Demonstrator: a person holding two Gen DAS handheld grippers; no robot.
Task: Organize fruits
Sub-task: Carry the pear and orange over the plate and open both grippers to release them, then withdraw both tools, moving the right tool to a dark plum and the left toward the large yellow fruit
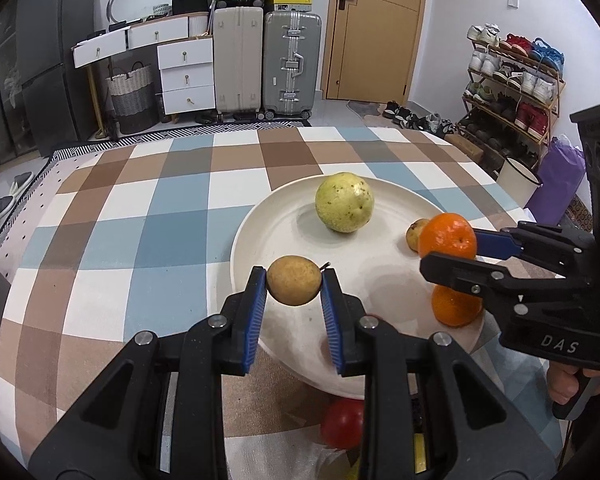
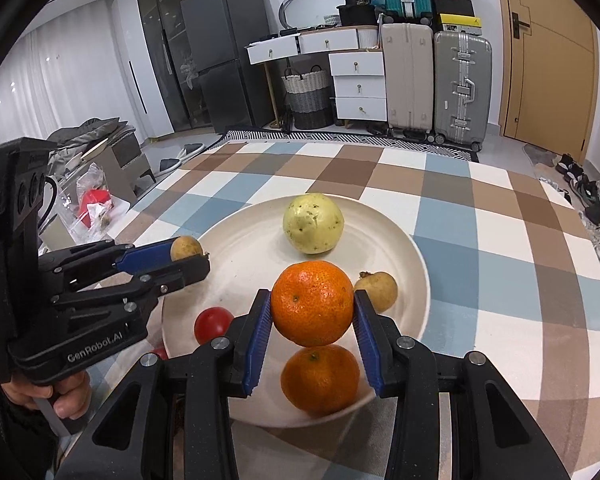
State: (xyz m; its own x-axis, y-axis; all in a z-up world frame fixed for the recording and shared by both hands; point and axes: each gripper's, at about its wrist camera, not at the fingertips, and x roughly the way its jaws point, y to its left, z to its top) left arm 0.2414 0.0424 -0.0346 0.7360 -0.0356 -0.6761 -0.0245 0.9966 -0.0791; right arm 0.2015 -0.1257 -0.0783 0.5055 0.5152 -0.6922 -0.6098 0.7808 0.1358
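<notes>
We see the checked-cloth worktop (image 1: 140, 240) carrying a round cream plate (image 1: 284, 216) at centre frame; above it our right hand-held gripper (image 2: 313, 307) grasps a bright orange mandarin (image 2: 312, 303), our left hand-held gripper (image 1: 294, 286) clenches a small brown round fruit (image 1: 294, 285).

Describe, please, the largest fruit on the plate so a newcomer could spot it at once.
Find the white plate on the checked tablecloth. At its far side sits a pale yellow-green fruit, alone and untouched. It is bigger than the oranges and speckled with brown.
</notes>
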